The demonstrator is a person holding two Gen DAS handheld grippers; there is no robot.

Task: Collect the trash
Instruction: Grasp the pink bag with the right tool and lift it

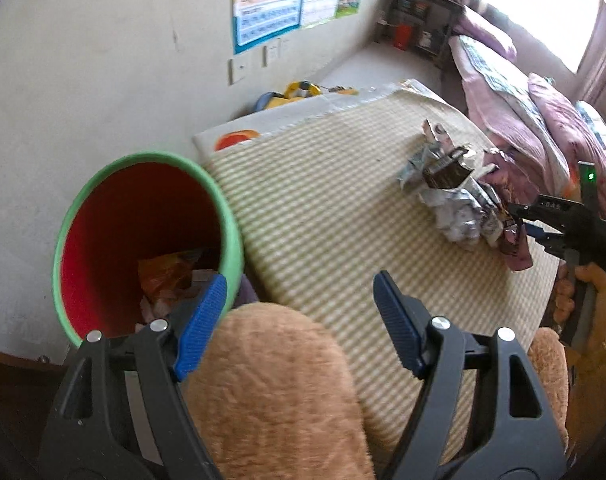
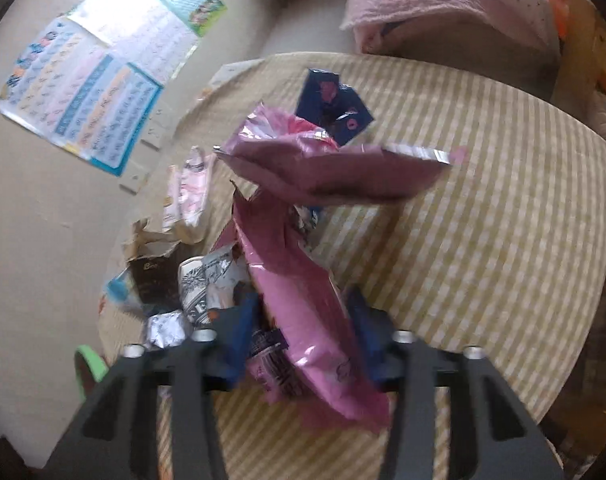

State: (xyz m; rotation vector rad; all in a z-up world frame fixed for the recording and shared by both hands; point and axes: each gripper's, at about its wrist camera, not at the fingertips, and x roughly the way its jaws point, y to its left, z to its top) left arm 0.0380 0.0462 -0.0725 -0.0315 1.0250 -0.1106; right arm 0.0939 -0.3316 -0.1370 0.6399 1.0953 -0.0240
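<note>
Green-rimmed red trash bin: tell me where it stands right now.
In the left wrist view the green-rimmed red trash bin stands on the left, against the pale wall beside the edge of the striped mat, just beyond the left gripper.

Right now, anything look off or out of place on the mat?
A heap of crumpled wrappers lies loose on the checked mat instead of in the green bin beside it. A torn brown carton sits in the heap. The right gripper has a pink wrapper between its fingers.

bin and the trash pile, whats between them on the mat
Only bare striped mat lies between the bin and the trash pile, in the left wrist view.
</note>
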